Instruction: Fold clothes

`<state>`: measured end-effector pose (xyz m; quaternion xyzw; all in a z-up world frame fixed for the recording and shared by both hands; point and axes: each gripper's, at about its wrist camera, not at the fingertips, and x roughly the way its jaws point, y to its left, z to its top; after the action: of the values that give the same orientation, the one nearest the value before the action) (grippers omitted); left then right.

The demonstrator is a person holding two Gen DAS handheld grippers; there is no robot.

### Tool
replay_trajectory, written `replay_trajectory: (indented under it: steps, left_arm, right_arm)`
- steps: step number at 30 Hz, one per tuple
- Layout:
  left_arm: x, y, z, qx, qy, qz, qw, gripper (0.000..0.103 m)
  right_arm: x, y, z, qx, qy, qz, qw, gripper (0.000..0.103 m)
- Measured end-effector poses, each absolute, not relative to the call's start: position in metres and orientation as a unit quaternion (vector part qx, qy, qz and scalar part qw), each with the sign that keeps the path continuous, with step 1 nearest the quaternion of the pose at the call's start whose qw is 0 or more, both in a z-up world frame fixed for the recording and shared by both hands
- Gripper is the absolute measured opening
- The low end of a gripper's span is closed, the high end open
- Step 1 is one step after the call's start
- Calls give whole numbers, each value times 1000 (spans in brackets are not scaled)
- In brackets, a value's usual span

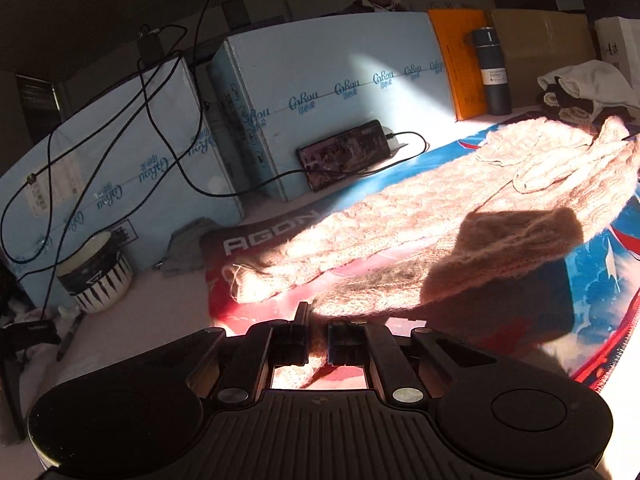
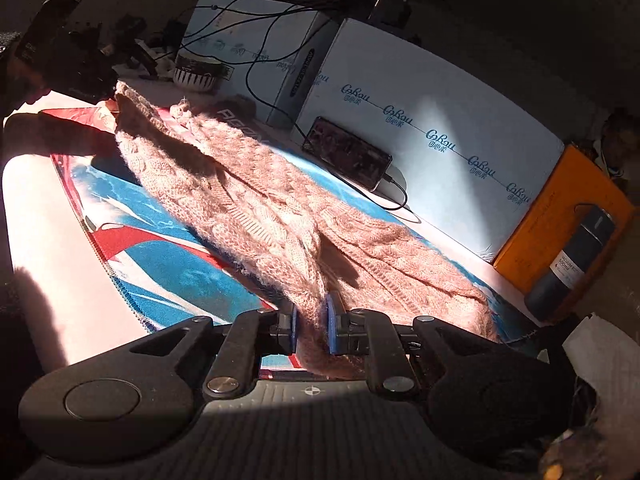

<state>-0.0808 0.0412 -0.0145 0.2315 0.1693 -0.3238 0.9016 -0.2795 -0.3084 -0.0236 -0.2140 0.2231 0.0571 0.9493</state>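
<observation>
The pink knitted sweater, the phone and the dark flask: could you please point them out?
pink knitted sweater [image 2: 256, 208]: right wrist view, cable-knit middle.
phone [image 1: 344, 152]: left wrist view, screen centre.
dark flask [image 1: 494, 76]: left wrist view, label.

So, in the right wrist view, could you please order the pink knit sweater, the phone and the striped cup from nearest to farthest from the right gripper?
1. Pink knit sweater, clamped in the right gripper.
2. Phone, middle, leaning on the box.
3. Striped cup, far left.

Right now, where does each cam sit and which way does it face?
Left wrist: on the left hand-held gripper, facing along the pink knit sweater toward pale blue boxes; own fingers pinch the knit.
Right wrist: on the right hand-held gripper, clamped on the sweater; left hand-held gripper at far left.
Shared: sweater, phone, flask.
</observation>
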Motion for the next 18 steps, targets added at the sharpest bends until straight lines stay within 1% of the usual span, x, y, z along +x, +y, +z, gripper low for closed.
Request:
replay_trajectory:
  steps: [4, 10, 13, 17, 18]
  left_arm:
    - [-66, 41, -10, 182, 173, -319, 914, 7]
    - [-32, 44, 0, 68, 187, -320, 926, 8]
    - [-14, 42, 2, 26, 198, -320, 926, 13]
    - [16, 38, -2, -24, 238, -326, 914, 14]
    - [25, 37, -4, -38, 252, -327, 910, 16]
  right_arm:
    - [-268, -321, -11, -183, 206, 61, 959, 13]
    - [-224, -363, 7, -53, 168, 65, 982, 13]
    - [-200, -379, 6, -7, 172, 54, 984, 13]
    - [-170, -391, 1, 19, 199, 34, 979, 13]
    - [-165, -393, 0, 23, 205, 29, 978, 13]
